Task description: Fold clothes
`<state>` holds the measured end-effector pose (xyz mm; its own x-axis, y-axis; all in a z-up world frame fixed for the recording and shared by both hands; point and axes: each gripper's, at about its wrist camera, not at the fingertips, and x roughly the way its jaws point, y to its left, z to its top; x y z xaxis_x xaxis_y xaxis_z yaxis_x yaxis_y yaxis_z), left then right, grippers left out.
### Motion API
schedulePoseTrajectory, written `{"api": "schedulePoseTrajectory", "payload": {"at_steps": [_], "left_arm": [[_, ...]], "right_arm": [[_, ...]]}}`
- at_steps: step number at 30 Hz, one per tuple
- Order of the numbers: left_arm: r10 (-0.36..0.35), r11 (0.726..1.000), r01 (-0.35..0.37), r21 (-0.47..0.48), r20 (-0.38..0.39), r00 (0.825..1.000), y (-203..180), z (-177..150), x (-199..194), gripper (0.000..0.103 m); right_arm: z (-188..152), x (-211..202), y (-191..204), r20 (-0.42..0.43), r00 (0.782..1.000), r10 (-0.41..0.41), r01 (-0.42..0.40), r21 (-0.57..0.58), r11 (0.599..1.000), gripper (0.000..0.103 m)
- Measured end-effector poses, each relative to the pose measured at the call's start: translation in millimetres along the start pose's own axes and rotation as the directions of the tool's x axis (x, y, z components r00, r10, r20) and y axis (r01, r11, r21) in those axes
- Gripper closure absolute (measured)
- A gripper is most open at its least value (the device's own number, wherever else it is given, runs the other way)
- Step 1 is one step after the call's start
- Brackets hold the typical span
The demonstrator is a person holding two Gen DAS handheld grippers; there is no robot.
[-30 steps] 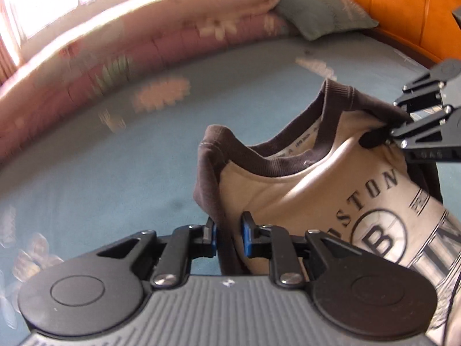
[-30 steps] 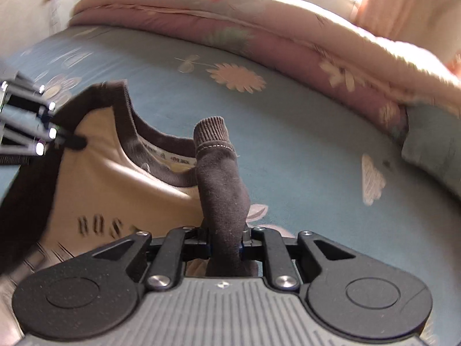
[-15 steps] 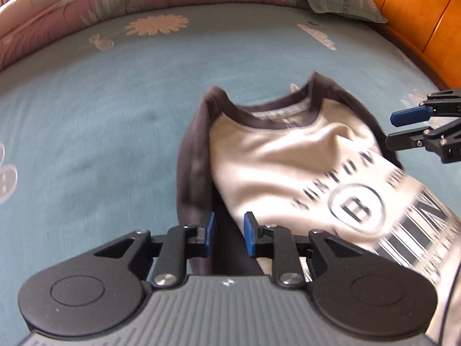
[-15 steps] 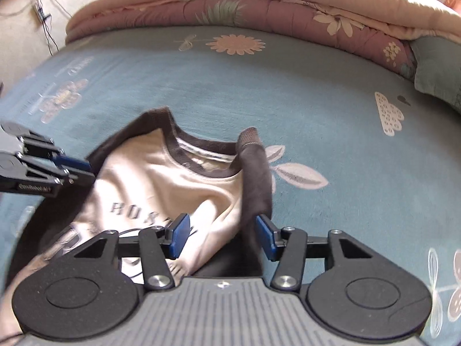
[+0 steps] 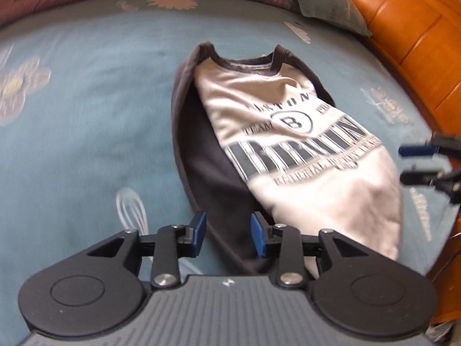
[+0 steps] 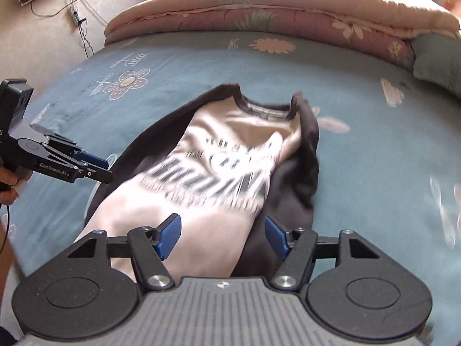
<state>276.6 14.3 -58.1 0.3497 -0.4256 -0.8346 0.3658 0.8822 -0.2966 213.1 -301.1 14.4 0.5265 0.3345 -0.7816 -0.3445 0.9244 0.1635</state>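
Claws (image 5: 227,238) above blue floral bedsheet (image 5: 86,115)

Daylight from behind the far quilt (image 6: 288,8), glare there, motion-blurred shirt print (image 6: 213,173), fisheye-curved edges

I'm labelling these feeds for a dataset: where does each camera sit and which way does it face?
Left wrist: on the left tool, angled down at the sweatshirt on the bed; the right tool shows at the picture's right edge.
Right wrist: on the right tool, angled down; the left tool and hand show.
Shared: sweatshirt, bed, quilt, both tools with jaws opening, off the cloth.
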Motion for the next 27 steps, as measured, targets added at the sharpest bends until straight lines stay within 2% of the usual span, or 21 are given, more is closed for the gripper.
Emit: {"api": "schedulePoseTrajectory", "payload": {"at_steps": [5, 11, 14, 17, 21, 22, 24, 27], "left_arm": [[-0.096, 0.985, 0.096, -0.144, 0.009, 0.995, 3.6, -51.8, -8.1, 0.067], [-0.222, 0.918, 0.234, -0.321, 0.074, 0.972, 13.5, -77.1, -4.6, 0.066], [-0.243, 0.898, 0.259, -0.355, 0.089, 0.966, 13.7, -80.8, -2.9, 0.065], [-0.235, 0.888, 0.261, -0.378, 0.114, 0.965, 17.0, -78.2, -4.1, 0.060], [-0.209, 0.865, 0.243, -0.439, 0.125, 0.970, 26.2, -67.9, 8.9, 0.057], [-0.189, 0.869, 0.220, -0.443, 0.115, 0.975, 26.3, -63.9, 14.7, 0.057], [-0.124, 0.898, 0.149, -0.414, 0.087, 0.988, 19.4, -53.2, 25.7, 0.057], [-0.073, 0.930, 0.081, -0.358, 0.037, 0.997, 4.2, -37.8, 42.3, 0.057]], "right_arm": [[-73.1, -13.7, 0.2, -0.006, 1.000, -0.015, 0.016, 0.100, 0.995, 0.033], [-137.3, -15.5, 3.2, -0.027, 0.999, -0.020, 0.026, 0.222, 0.975, 0.032], [-157.3, -15.9, 5.5, -0.017, 1.000, -0.018, 0.022, 0.282, 0.959, 0.031], [-171.3, -14.3, 8.6, -0.019, 0.999, -0.026, 0.031, 0.312, 0.949, 0.030], [-172.9, -11.5, 14.2, -0.020, 0.999, -0.037, 0.041, 0.297, 0.954, 0.027], [-171.4, -10.9, 15.5, -0.018, 0.999, -0.039, 0.042, 0.293, 0.955, 0.026], [-168.6, -9.7, 18.0, -0.013, 0.999, -0.041, 0.043, 0.285, 0.957, 0.026], [-164.7, -8.2, 22.7, -0.002, 0.999, -0.037, 0.036, 0.276, 0.960, 0.025]]}}
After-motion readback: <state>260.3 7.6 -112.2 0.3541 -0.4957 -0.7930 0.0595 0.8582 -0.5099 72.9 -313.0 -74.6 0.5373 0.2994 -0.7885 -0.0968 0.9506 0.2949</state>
